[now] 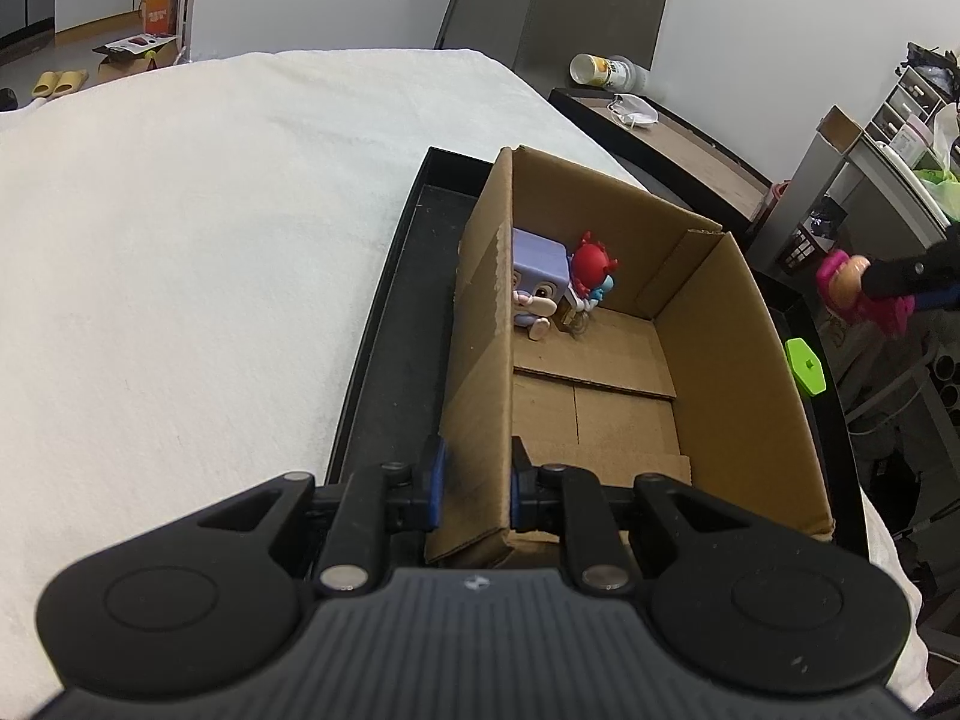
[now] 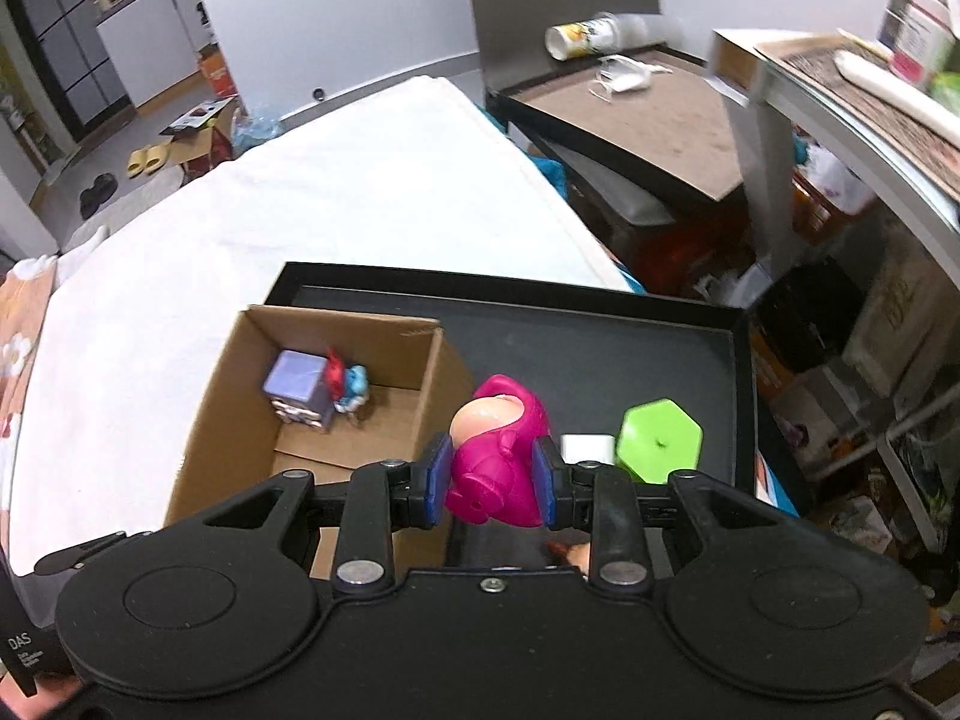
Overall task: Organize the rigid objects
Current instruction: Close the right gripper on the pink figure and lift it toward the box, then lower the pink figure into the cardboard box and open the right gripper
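Observation:
An open cardboard box (image 1: 720, 348) stands in a black tray (image 1: 384, 324). My left gripper (image 1: 477, 483) is shut on the box's left wall near its front corner. A purple cube toy (image 1: 537, 276) and a red and blue figure (image 1: 591, 270) lie in the box's far left corner. My right gripper (image 2: 492, 477) is shut on a magenta toy figure (image 2: 495, 456) and holds it above the tray, just right of the box (image 2: 240, 408). That magenta figure also shows at the right edge of the left wrist view (image 1: 852, 288). A green hexagonal piece (image 2: 660, 438) sits on the tray (image 2: 600, 354).
The tray rests on a white cloth-covered surface (image 1: 210, 240). A small white block (image 2: 588, 449) lies beside the green piece. A dark side table (image 2: 648, 120) with a tipped cup (image 2: 582, 36) stands behind. Shelves and clutter fill the right side.

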Available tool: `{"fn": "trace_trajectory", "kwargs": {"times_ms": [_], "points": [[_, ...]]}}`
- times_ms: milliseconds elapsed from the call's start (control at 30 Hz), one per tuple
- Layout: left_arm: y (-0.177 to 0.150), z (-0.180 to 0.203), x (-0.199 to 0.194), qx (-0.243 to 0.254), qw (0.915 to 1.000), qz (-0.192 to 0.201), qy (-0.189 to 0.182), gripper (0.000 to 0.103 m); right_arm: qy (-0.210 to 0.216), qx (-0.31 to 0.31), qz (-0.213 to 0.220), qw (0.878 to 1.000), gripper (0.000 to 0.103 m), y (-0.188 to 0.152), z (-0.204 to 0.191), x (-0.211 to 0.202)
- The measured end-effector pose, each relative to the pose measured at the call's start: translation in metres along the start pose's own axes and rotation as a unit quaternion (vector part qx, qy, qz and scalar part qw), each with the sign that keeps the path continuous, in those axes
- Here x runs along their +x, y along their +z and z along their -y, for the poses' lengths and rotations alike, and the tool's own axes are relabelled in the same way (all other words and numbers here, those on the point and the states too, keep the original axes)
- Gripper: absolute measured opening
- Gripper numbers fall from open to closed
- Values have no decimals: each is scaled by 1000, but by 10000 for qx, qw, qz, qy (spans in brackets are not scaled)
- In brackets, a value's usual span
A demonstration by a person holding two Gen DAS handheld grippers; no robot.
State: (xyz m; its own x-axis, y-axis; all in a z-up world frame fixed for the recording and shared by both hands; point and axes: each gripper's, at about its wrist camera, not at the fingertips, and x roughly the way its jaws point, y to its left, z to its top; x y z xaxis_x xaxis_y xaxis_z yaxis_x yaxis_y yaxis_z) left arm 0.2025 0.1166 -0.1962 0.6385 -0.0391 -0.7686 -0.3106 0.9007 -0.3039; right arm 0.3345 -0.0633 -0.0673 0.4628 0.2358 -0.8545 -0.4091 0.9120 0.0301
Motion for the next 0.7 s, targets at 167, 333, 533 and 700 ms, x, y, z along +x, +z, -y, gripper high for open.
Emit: {"fn": "trace_trajectory", "kwargs": {"times_ms": [167, 333, 533, 700], "points": [[0, -1, 0, -8, 10000, -7, -18, 18, 101, -143, 10, 9998, 29, 5, -17, 1], [0, 0, 0, 14, 10000, -12, -20, 19, 129, -274, 4, 9995, 29, 7, -33, 5], [0, -1, 0, 7, 10000, -17, -41, 19, 154, -395, -36, 9991, 29, 9, -48, 12], [0, -2, 1, -1, 10000, -21, -66, 19, 142, -525, -109, 9985, 29, 7, -61, 23]]}}
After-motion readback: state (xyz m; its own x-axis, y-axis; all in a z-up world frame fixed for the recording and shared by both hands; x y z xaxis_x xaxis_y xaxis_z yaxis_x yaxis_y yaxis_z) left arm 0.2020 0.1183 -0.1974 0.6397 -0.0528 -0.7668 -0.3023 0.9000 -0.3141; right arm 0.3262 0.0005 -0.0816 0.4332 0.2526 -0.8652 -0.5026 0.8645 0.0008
